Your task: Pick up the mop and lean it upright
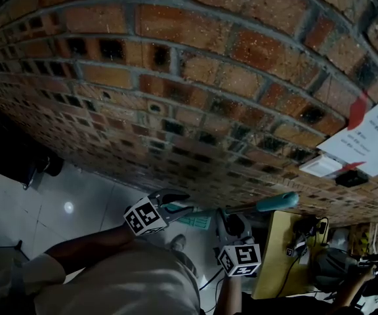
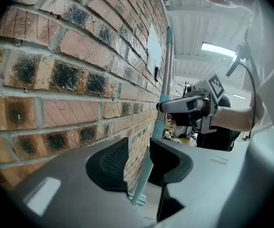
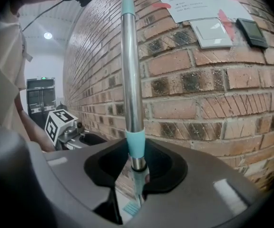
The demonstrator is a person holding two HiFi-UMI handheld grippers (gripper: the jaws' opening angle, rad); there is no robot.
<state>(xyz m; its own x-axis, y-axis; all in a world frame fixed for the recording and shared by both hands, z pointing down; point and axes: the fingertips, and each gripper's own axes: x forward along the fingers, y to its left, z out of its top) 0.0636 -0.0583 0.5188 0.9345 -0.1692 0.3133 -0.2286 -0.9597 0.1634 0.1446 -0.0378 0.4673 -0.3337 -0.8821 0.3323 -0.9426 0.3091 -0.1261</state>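
The mop's silver pole [image 3: 131,65] stands nearly upright close to the brick wall, with a teal cap at its top [image 1: 277,202] and a teal collar [image 3: 137,144] lower down. My right gripper [image 3: 136,171] is shut on the pole just under that collar. My left gripper [image 2: 139,167] is lower on the same pole [image 2: 168,65]; the teal lower shaft passes between its pads with room to spare, so it stands open. The teal mop head [image 3: 130,208] shows below the jaws. The left gripper view shows the right gripper [image 2: 189,106] higher up the pole.
The brick wall [image 1: 195,77] carries a paper sheet [image 1: 373,136] taped in red, a white switch [image 3: 213,32] and a small black device [image 3: 252,30]. A yellow table [image 1: 277,254] and a seated person [image 1: 346,274] are to the right. Tiled floor [image 1: 77,202] lies to the left.
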